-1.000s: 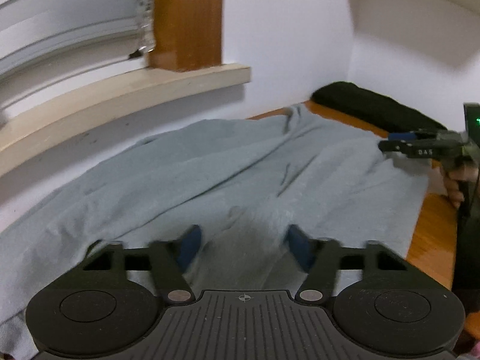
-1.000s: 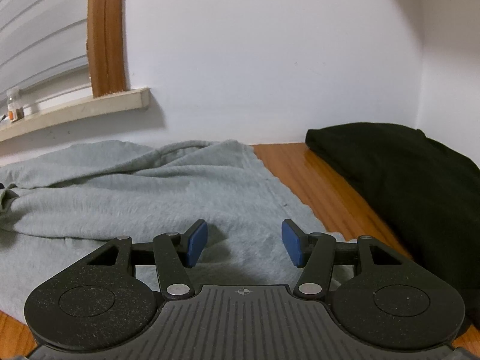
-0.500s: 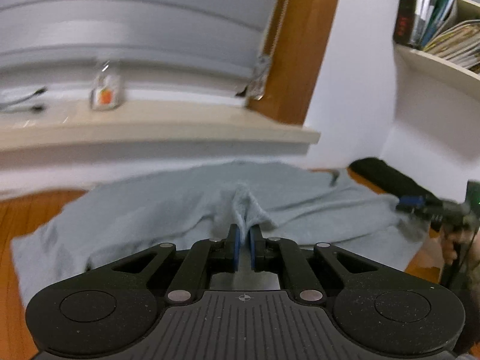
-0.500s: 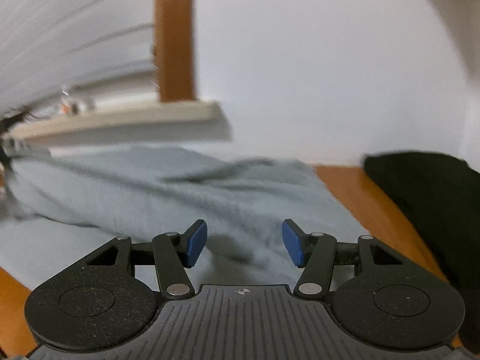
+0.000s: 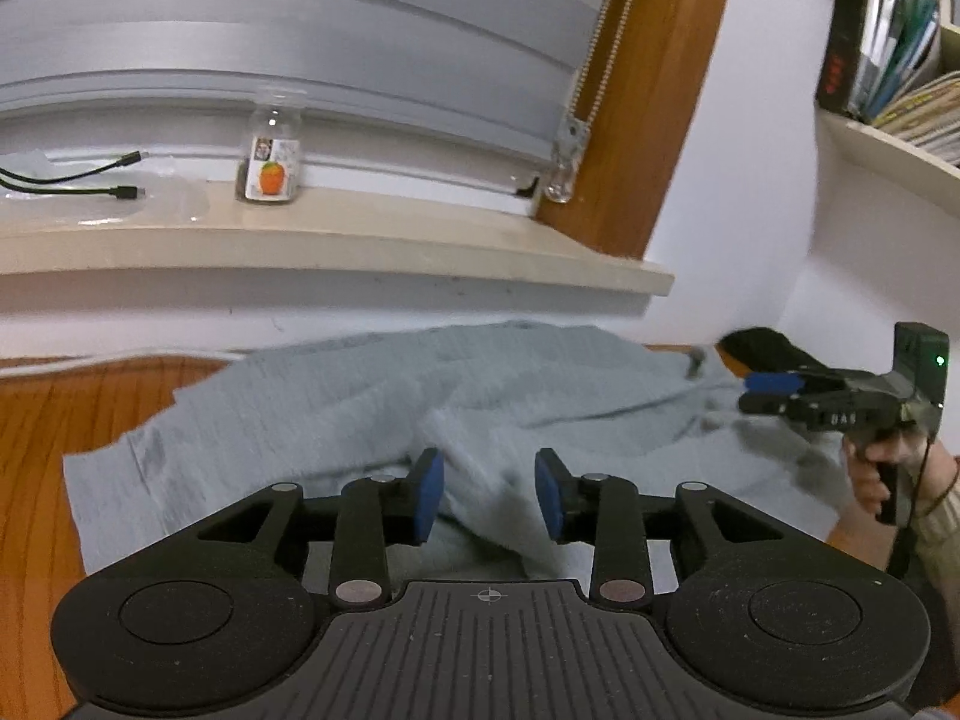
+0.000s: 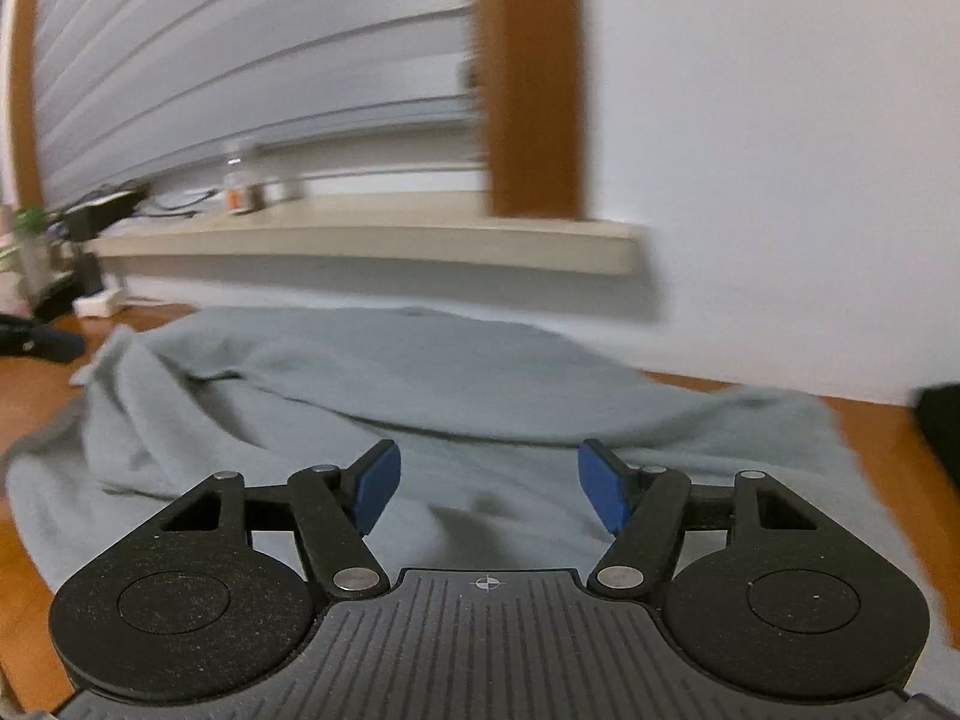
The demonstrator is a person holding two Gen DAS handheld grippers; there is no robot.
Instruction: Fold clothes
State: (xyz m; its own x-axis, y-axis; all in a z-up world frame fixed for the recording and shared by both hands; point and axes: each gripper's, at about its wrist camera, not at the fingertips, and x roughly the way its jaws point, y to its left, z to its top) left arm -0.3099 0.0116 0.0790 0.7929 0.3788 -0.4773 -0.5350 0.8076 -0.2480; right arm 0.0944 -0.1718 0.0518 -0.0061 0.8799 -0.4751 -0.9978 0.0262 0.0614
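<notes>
A light grey garment lies rumpled and spread on the wooden table. My left gripper hovers low over its near part. Its jaws are opening, and a raised fold of the cloth runs between the blue pads without being pressed. At the right of the left wrist view a hand holds my right gripper above the garment's right side. In the right wrist view the right gripper stands over the grey garment, its jaws opening wide with nothing gripped.
A black garment lies at the table's far right, near the wall. A windowsill above the table carries a small bottle and black cables. A bookshelf hangs at the upper right.
Half a second ago my left gripper was shut on a pinched fold of the grey garment; its jaws have now parted. The right gripper has swung left and its jaws are wider.
</notes>
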